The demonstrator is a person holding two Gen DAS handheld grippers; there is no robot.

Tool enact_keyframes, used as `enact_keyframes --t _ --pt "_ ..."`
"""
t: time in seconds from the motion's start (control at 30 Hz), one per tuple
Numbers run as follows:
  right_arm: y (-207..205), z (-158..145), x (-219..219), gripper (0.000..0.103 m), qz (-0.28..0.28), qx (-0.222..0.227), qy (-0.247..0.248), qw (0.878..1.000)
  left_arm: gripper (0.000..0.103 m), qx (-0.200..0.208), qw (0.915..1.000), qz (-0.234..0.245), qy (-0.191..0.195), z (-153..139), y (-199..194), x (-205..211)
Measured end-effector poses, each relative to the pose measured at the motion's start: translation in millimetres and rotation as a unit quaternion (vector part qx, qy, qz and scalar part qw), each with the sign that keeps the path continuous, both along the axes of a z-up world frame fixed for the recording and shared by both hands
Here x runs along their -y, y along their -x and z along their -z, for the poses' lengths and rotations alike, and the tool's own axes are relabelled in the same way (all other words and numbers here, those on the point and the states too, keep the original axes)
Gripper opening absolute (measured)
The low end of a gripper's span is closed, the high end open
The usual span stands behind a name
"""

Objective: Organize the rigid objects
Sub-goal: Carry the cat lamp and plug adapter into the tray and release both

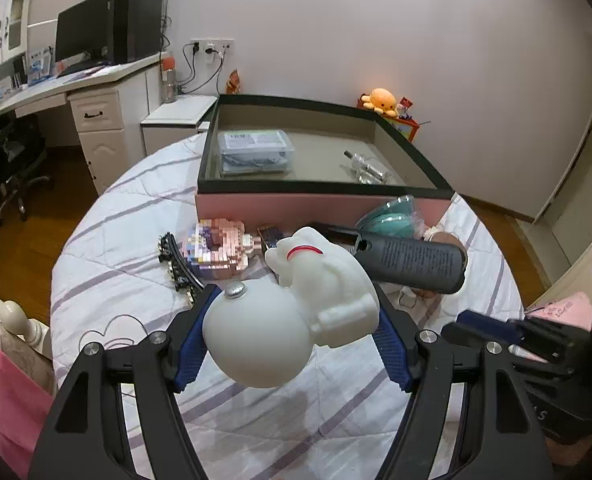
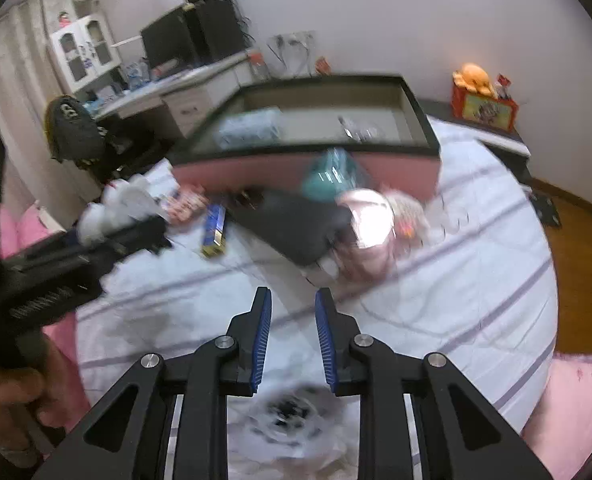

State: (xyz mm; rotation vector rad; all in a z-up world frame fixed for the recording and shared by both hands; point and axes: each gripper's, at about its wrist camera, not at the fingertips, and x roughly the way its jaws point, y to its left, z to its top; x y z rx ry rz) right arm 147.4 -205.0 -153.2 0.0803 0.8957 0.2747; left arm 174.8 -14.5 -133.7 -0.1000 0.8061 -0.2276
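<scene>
My left gripper [image 1: 292, 300] is shut on a white cat-and-ball figurine [image 1: 292, 320] and holds it above the striped bed cover. Ahead lie a pink block model [image 1: 222, 252], a black toy track piece [image 1: 176, 264], a black cylinder bottle [image 1: 416, 264] and a teal packaged item [image 1: 392, 218]. Behind them stands a pink box with a black rim [image 1: 320, 200], holding a clear plastic case [image 1: 256, 152] and a small glass bottle [image 1: 366, 166]. My right gripper [image 2: 293, 312] is open and empty above the cover. The right wrist view is blurred; the black bottle [image 2: 296, 224] and a blue bar [image 2: 214, 230] show ahead.
A white desk [image 1: 96, 80] with a monitor stands at the far left, with an office chair [image 1: 16, 168] beside it. An orange plush [image 1: 380, 100] sits on a shelf behind the box. Pink bedding [image 2: 576, 396] lies at the right edge. The left gripper's body [image 2: 56, 264] shows at left in the right wrist view.
</scene>
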Motion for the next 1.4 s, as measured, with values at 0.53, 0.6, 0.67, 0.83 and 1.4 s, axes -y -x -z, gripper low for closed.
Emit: enact_keyframes --t 0.53,0.6,0.67,0.83,1.4 --pt "31 27 -3 0.055 -0.009 -0.024 0.026 0.999 0.073 -0.003 1.0 0.003 -0.002 6 12 5" --pt "32 25 -4 0.055 -0.013 -0.02 0.027 0.999 0.073 -0.001 1.0 0.001 -0.002 5 14 4" --pt "33 18 -3 0.055 -0.015 -0.01 0.019 1.0 0.073 0.004 1.0 0.0 -0.004 1 15 3" --pt "26 -17 -4 0.055 -0.028 0.031 0.003 0.999 0.073 0.02 0.9998 0.0 -0.004 -14 10 4" --pt "-141 -84 4 0.055 -0.029 0.098 0.015 0.995 0.073 0.056 0.9982 -0.014 -0.017 -59 -124 15"
